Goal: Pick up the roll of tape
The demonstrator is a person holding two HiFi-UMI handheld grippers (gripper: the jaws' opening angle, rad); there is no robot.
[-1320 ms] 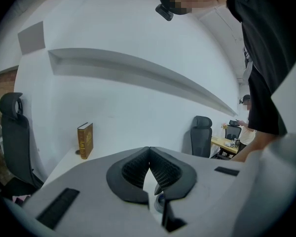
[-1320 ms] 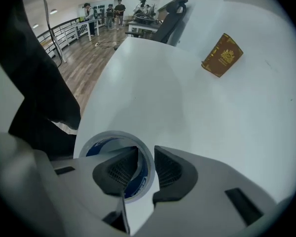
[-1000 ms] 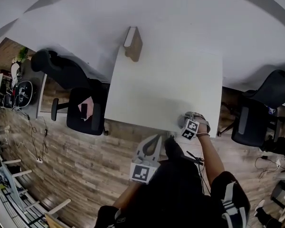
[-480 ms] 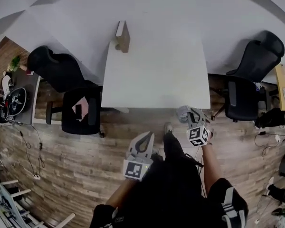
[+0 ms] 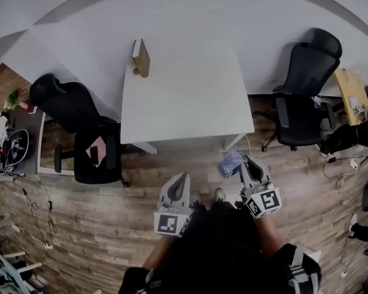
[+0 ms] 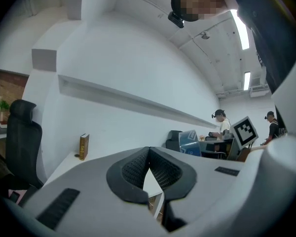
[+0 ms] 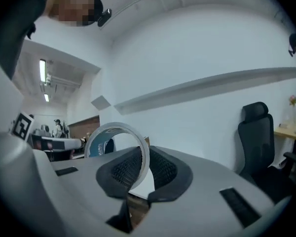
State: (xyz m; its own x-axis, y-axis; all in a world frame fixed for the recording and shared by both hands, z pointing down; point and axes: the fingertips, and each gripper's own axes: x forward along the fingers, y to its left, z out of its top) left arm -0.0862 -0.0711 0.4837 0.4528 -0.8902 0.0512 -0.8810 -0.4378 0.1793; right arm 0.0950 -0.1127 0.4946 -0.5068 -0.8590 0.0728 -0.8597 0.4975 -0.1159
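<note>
The roll of tape (image 5: pixel 229 163), pale outside with a blue printed core, stands on edge between the jaws of my right gripper (image 5: pixel 243 165), out in the air off the near right corner of the white table (image 5: pixel 184 103). In the right gripper view the roll (image 7: pixel 116 136) rises out of the right gripper (image 7: pixel 143 156), whose dark pads press on its rim. My left gripper (image 5: pixel 178 180) is to its left over the wooden floor, shut with nothing in it. The left gripper (image 6: pixel 149 151) has its pads touching, and the roll (image 6: pixel 189 141) shows at its right.
A brown book (image 5: pixel 140 57) stands upright at the table's far left corner, near the white wall. Black office chairs stand to the left (image 5: pixel 97 155) and right (image 5: pixel 299 118) of the table. A wooden desk (image 5: pixel 349 97) lies at far right. Cables run over the floor at left.
My right gripper has come up from low beside the table's near right corner and rolled over, with the tape roll in it. The left gripper shifted slightly. The table now lies farther from both.
</note>
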